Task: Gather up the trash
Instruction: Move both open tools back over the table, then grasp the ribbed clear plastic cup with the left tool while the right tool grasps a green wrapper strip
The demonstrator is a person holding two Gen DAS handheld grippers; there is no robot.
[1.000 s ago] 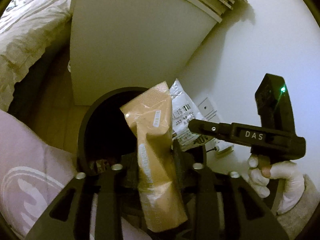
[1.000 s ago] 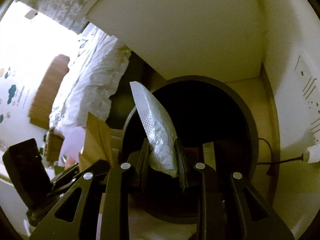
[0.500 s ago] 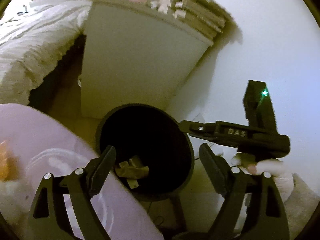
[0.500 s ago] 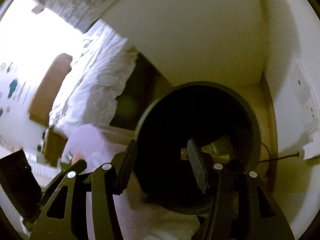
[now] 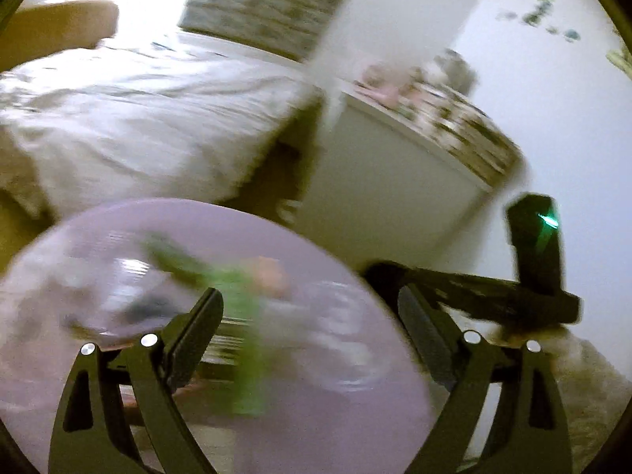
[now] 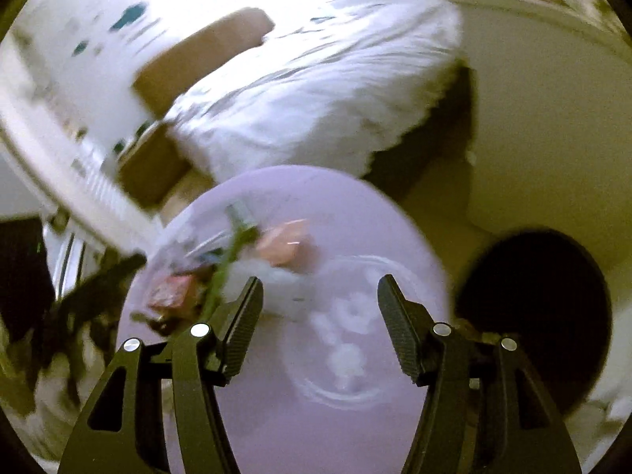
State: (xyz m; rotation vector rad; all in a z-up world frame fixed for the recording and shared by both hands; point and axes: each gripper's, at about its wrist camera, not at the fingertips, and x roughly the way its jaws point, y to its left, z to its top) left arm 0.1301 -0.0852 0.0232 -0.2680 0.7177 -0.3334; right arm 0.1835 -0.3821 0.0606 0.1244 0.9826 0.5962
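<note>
Both views are motion-blurred. A round lilac table (image 6: 355,213) carries loose trash: a green strip (image 6: 233,252), a pink wrapper (image 6: 284,245) and a reddish wrapper (image 6: 173,292). In the left wrist view the table (image 5: 335,403) shows the green strip (image 5: 245,316) and a pink piece (image 5: 268,272). My left gripper (image 5: 312,316) hovers over the table, jaws still opening, with nothing between them. My right gripper (image 6: 320,308) also hangs over the table, jaws opening and empty. The black bin (image 6: 545,316) stands to the right of the table. The right gripper's body (image 5: 533,276) shows at right.
A bed with a white duvet (image 5: 138,118) lies behind the table. A white cabinet (image 5: 387,181) with clutter on top stands by the wall, behind the bin. A brown board (image 6: 197,59) leans beyond the bed. A pale rug (image 5: 592,387) is at lower right.
Both grippers let go of their packets, the tan one and the silver one, over the black bin and opened. They then rose and swung away from the bin to above the lilac table.
</note>
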